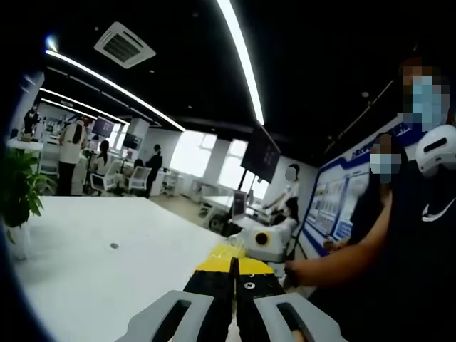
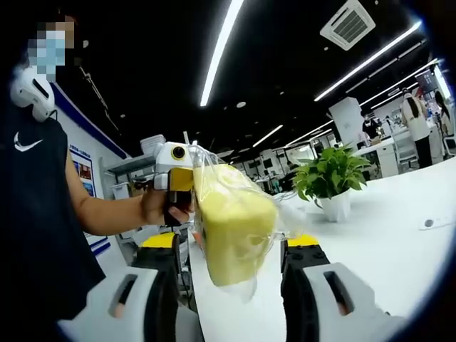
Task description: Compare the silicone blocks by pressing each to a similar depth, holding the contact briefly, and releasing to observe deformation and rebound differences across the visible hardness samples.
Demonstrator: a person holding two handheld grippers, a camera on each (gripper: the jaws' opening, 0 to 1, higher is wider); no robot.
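Observation:
A yellow silicone block [image 2: 231,224] in a clear plastic bag [image 2: 214,167] hangs above the white table [image 2: 399,249] in the right gripper view. My right gripper [image 2: 233,242] is open, one jaw on each side of the block; I cannot tell whether they touch it. My left gripper [image 2: 174,178], held in a hand, pinches the top of the bag. In the left gripper view its jaws stand together, left gripper [image 1: 234,265] shut on a bit of yellowish bag film [image 1: 225,251]. The right gripper [image 1: 267,242] sits just beyond.
A potted plant [image 2: 331,178] stands on the table behind the block; the plant [image 1: 18,189] also sits at the table's left edge. A small dark spot [image 1: 114,246] lies on the table [image 1: 92,271]. A person's arm [image 1: 335,263] and several people stand around.

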